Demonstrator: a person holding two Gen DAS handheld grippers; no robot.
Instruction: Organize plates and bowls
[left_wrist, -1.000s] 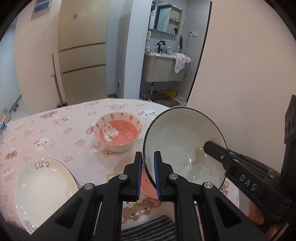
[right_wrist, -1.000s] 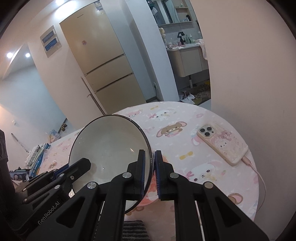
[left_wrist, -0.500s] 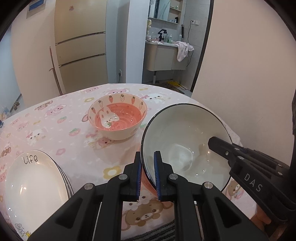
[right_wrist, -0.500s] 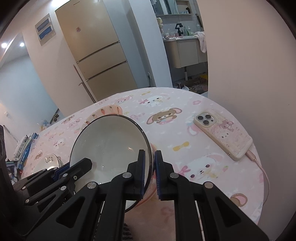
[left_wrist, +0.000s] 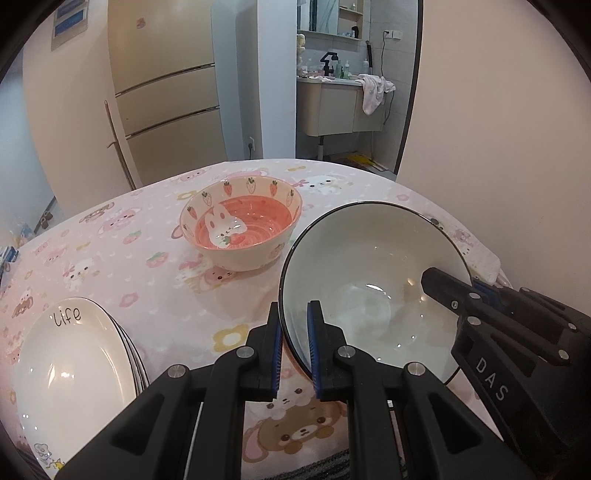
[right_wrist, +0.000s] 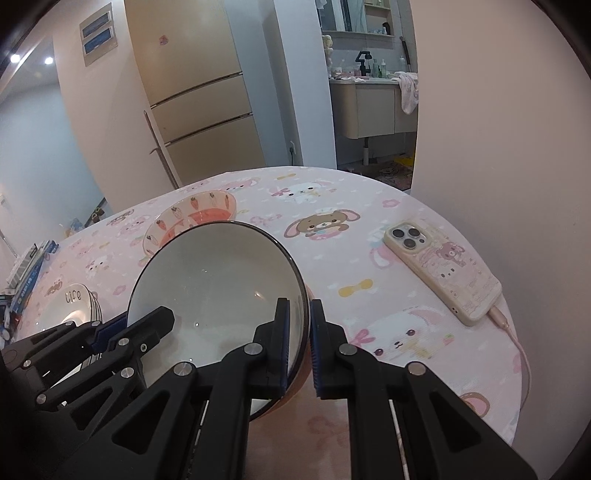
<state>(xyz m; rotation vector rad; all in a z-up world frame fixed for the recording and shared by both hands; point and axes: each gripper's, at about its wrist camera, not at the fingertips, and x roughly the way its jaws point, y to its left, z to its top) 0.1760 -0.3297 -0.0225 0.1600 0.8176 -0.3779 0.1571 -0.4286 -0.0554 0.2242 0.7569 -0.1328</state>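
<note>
- The white bowl (left_wrist: 369, 280) is tilted above the surface's (left_wrist: 147, 280) near edge.
- Left tongs (left_wrist: 294, 350) and right tongs (right_wrist: 298, 347) pinch opposite rims.
- The carrot bowl (left_wrist: 240, 225) sits mid-surface; the stacked plates (left_wrist: 70, 354) are at the left edge.

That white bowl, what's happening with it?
A person holds the white bowl with two grippers at once. The left gripper pinches one side of its rim and the right gripper pinches the opposite side, jaws shut on it. The bowl is tilted, near the pink tablecloth. The strawberry bowl sits behind it, a stack of white plates to the left, and a phone to the right.
</note>
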